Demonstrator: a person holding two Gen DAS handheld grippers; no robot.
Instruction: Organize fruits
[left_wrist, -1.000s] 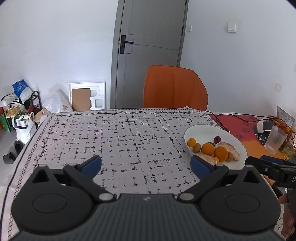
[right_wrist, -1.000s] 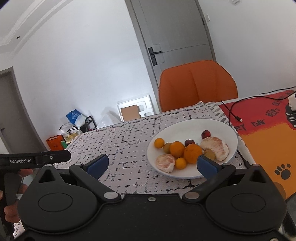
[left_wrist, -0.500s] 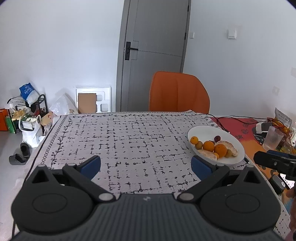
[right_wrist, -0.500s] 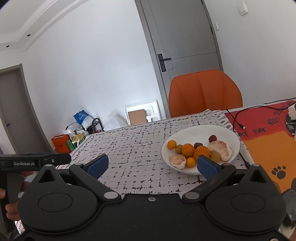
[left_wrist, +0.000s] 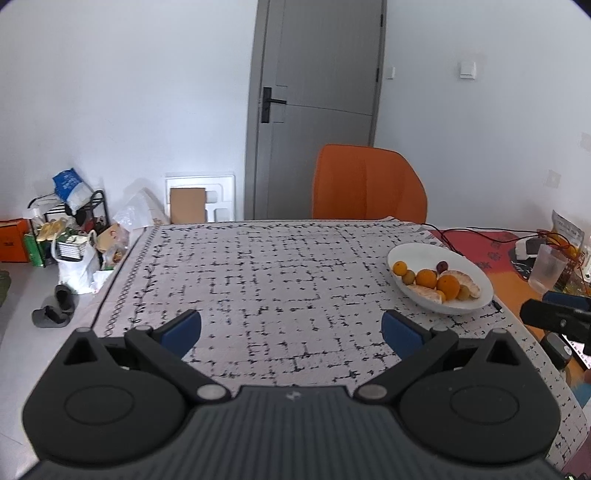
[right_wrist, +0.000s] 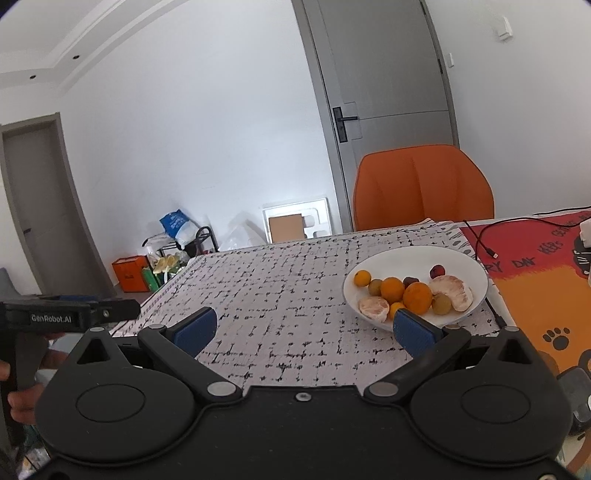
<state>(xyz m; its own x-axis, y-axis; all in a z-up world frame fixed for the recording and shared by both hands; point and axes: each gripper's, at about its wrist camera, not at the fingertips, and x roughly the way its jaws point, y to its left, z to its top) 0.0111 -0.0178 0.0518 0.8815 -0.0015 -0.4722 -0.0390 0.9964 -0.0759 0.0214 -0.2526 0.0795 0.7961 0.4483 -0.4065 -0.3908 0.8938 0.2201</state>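
Black-and-white patterned cloth (left_wrist: 280, 280) covers the table, and above its near edge the left gripper (left_wrist: 291, 332) hangs with its blue pads (left_wrist: 181, 330) spread wide, nothing between them. In the right wrist view this same tool shows at the far left as a dark body, a hand (right_wrist: 22, 398) wrapped around its grip. Further right, the right gripper (right_wrist: 303, 328) likewise stands spread apart and empty, its right pad (right_wrist: 413, 332) just in front of the near rim of the white bowl (right_wrist: 469, 258). That bowl sits on the right part of the cloth, near its edge, and holds the fruit: small oranges (right_wrist: 417, 297), peeled pomelo pieces (right_wrist: 452, 291), yellow-green round fruits (right_wrist: 441, 303) and a dark red one (right_wrist: 437, 271). Behind the table stands an orange chair (right_wrist: 423, 186). Right of the cloth lies a red and orange mat (right_wrist: 535, 295) with a black cable (right_wrist: 480, 240) across it.
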